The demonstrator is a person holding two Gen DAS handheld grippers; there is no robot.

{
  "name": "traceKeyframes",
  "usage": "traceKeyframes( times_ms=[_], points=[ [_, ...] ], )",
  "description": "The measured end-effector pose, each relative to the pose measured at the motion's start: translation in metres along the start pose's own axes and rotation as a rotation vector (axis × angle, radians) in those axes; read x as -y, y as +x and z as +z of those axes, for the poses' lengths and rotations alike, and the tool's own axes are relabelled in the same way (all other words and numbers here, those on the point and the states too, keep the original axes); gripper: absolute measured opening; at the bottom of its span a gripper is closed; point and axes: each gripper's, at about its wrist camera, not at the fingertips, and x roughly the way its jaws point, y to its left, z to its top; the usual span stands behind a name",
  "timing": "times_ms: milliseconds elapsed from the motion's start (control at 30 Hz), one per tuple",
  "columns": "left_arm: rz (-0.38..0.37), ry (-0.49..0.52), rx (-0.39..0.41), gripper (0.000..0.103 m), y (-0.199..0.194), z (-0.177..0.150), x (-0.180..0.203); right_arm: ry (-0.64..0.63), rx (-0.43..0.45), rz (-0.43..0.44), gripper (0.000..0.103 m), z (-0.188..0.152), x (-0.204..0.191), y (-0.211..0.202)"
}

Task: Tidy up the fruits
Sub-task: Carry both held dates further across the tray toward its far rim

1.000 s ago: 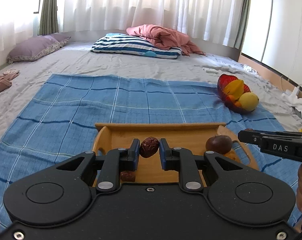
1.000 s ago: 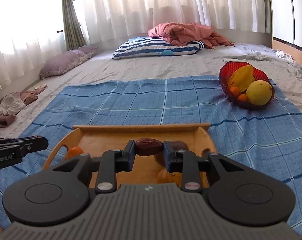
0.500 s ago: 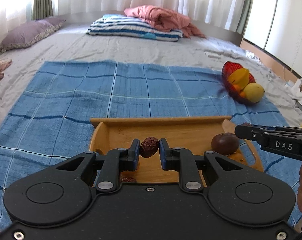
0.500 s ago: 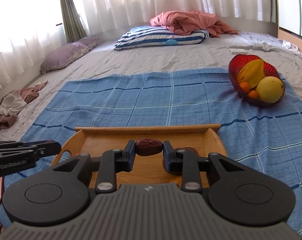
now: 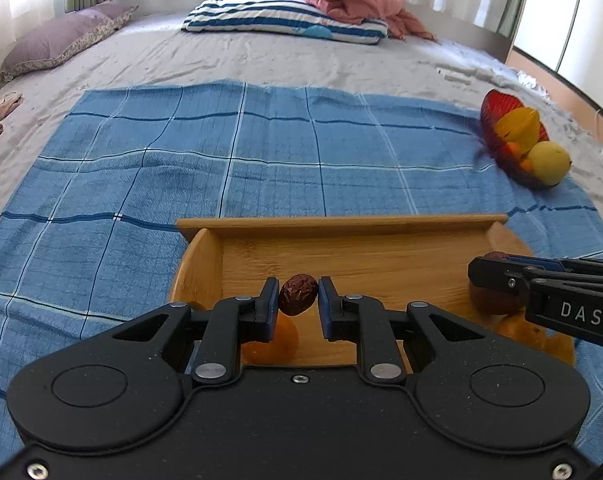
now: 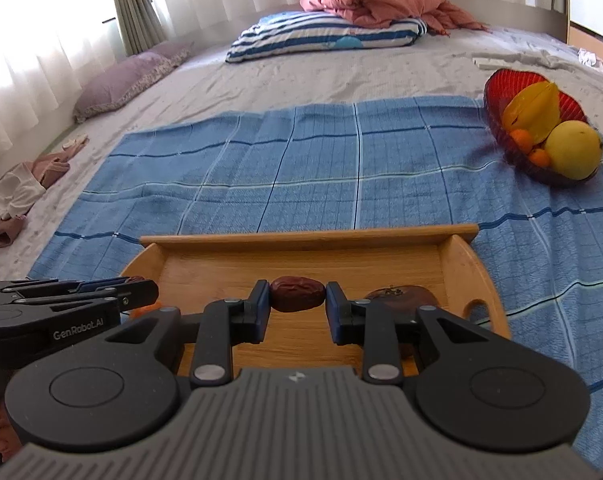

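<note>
Spread over the bed, a blue checked cloth (image 5: 261,152) is carrying a wooden tray (image 5: 341,224) above which the left gripper (image 5: 298,300) and right gripper (image 6: 297,300) are each pinching a light, wrinkled, slightly soft date (image 5: 297,294) (image 6: 297,294) across its middle, needing only gentle pressure.

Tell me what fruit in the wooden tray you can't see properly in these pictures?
- Left wrist view: an orange fruit sits half behind the left tongs.
- Left wrist view: a dark round fruit is covered by the right tongs.
- Right wrist view: a small orange fruit peeks from behind the left tongs; the tray's near edge is hidden.
</note>
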Motion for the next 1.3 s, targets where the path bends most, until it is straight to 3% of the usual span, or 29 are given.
traceKeyframes(
  times_ms=[633,900,1300],
  points=[
    [-0.007,0.001,-0.119,0.02,0.048,0.011,0.001,-0.079,-0.173,-0.089,0.035,0.003,-0.01,0.066],
    [-0.003,-0.001,-0.143,0.02,0.06,0.011,0.002,-0.156,-0.195,-0.114,0.036,0.004,-0.024,0.074],
    [0.003,0.005,-0.149,0.02,0.07,0.007,0.003,-0.17,-0.204,-0.112,0.036,0.007,-0.026,0.078]
  ],
)
